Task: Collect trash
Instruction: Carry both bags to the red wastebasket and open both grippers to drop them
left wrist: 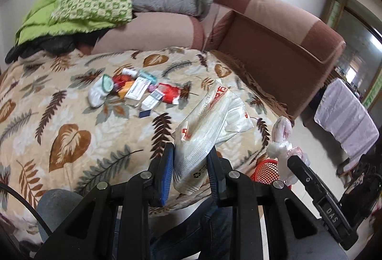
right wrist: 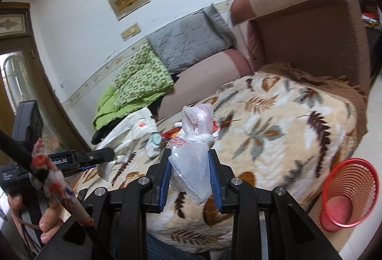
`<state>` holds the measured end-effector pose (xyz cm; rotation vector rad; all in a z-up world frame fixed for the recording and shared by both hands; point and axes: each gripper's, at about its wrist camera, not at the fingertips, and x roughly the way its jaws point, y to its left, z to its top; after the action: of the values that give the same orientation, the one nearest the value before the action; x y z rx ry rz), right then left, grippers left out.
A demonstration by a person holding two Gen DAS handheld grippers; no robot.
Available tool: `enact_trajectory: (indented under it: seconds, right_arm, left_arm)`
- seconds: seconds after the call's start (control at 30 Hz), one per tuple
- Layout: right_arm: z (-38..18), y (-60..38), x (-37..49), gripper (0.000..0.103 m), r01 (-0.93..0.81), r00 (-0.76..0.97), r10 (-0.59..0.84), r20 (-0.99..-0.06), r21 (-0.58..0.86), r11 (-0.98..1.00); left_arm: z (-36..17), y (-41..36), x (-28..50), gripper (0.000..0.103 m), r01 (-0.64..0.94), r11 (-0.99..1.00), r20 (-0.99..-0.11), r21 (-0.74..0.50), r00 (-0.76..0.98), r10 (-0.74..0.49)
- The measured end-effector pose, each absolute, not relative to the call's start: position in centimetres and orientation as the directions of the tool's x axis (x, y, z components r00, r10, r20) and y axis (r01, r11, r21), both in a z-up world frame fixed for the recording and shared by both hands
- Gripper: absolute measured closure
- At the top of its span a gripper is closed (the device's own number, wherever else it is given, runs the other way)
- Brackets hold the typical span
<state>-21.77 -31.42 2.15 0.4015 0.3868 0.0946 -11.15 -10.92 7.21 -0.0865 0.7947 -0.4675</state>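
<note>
Two grippers are each loaded: the left gripper [left wrist: 191, 162] has its jaws pinched on a flat white plastic wrapper [left wrist: 210, 121] with red print, whose long axis runs up and to the right from the jaws toward the middle of the left wrist frame; the right gripper [right wrist: 191, 174] has its jaws pressed on a knotted clear plastic bag [right wrist: 194, 138] that stands upright above them at the centre of the right wrist frame. What the coming drop turns on, as I judge it, is the red mesh basket [right wrist: 348, 193]: it sits on the floor at the lower right of the right wrist frame, tipped so its mouth faces the camera, just off the edge of the leaf-print blanket [right wrist: 274, 131]. It lies to the right of and below the right gripper's jaws, so that gripper looks nearer; in the left wrist view only a sliver of the basket shows at lower right, behind the other gripper and its bag. More trash is left: a small pile of litter [left wrist: 136, 90], boxes, red wrappers and a crumpled white piece, lies on the blanket left of centre in the upper half of the left wrist frame, well apart from both grippers. Individual items there are too small to name, and what the knotted bag holds cannot be made out.
</note>
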Motion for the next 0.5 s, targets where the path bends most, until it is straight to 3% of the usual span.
enact_trajectory:
  seconds: [0.5]
  right_arm:
    - [2.2,-39.4,-27.2,0.071,0.223,0.929,-0.075,-0.362,0.386,0.895]
  left_arm:
    - [6.9,-21.5,-13.0,0.077,0.554,0.811,-0.663,-0.189,0.537,-0.521]
